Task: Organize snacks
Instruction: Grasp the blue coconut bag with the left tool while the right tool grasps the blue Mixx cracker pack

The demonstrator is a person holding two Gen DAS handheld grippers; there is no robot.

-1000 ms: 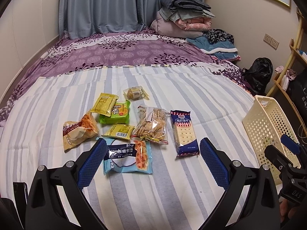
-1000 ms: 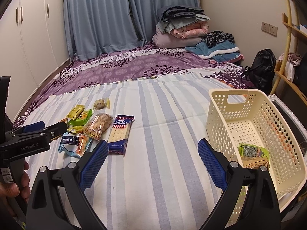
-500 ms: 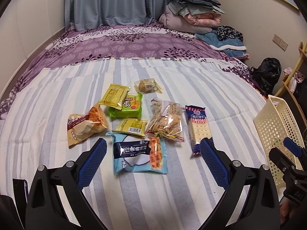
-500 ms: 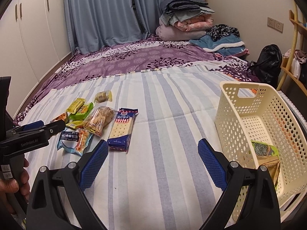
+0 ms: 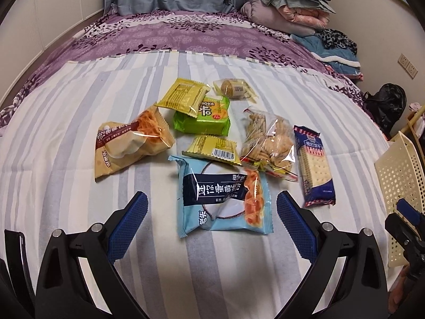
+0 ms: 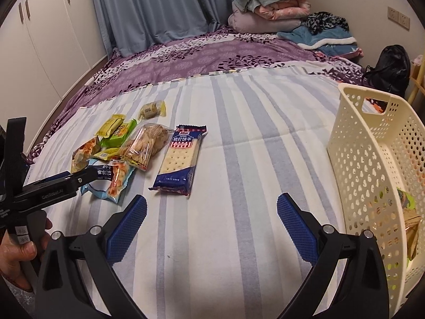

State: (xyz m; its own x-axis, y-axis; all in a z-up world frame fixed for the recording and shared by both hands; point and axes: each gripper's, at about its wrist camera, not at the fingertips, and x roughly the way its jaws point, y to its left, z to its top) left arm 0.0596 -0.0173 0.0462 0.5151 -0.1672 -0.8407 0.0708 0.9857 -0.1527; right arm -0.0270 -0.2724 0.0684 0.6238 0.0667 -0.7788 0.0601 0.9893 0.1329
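now left gripper (image 5: pixel 211 207) wide open over blue packet (image 5: pixel 223 198), right gripper (image 6: pixel 211 210) widening, empty, bare sheet, basket (image 6: pixel 372 159) rightward

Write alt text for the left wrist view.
The open left gripper hovers over a light blue snack packet on a striped bedsheet. Behind it lie more snacks, including a soda cracker pack and a green packet; a cream basket stands at right.
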